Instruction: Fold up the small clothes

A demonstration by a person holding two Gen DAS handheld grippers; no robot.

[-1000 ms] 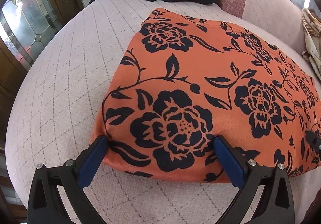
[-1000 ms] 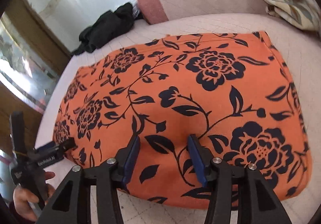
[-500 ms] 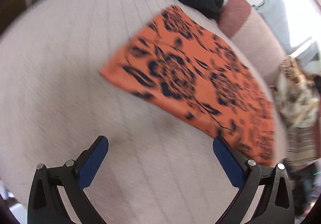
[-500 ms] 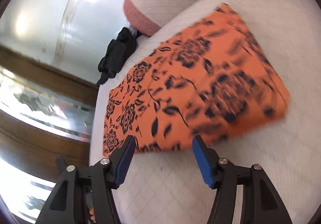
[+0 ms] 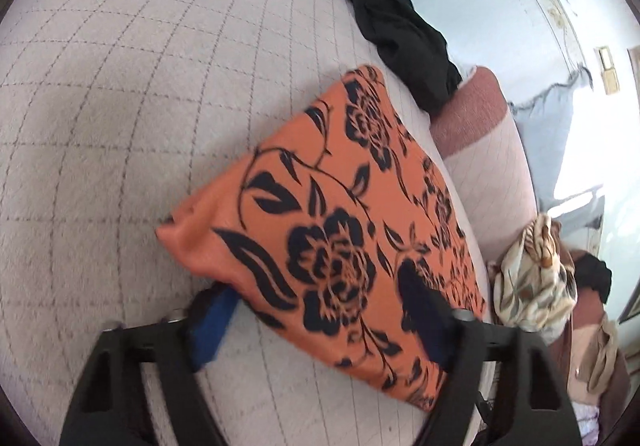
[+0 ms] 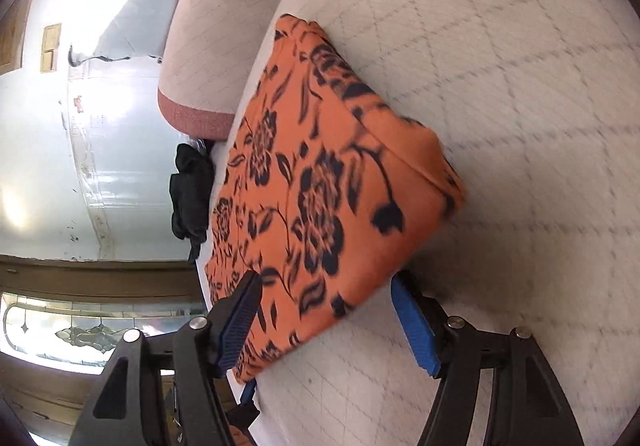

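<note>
A: Orange floral garment point(image 5: 340, 230) lies folded on the quilted bed point(image 5: 120, 126), long axis running from lower centre to upper frame.

B: Grips?

A: Left gripper point(image 5: 320, 322) straddles its near edge, jaws closing, one finger under the cloth, not yet pinching. Right gripper point(image 6: 326, 320) straddles the other end, jaws opening. I judge both equally near.

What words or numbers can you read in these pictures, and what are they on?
None can be read.
Orange cloth: only black flowers and leaves, no letters.
Black cloth: plain.
Patterned cloth: leaf print, no words.
Wall plates: no writing that I can make out.
Left tongs and right tongs: no label shows.
</note>
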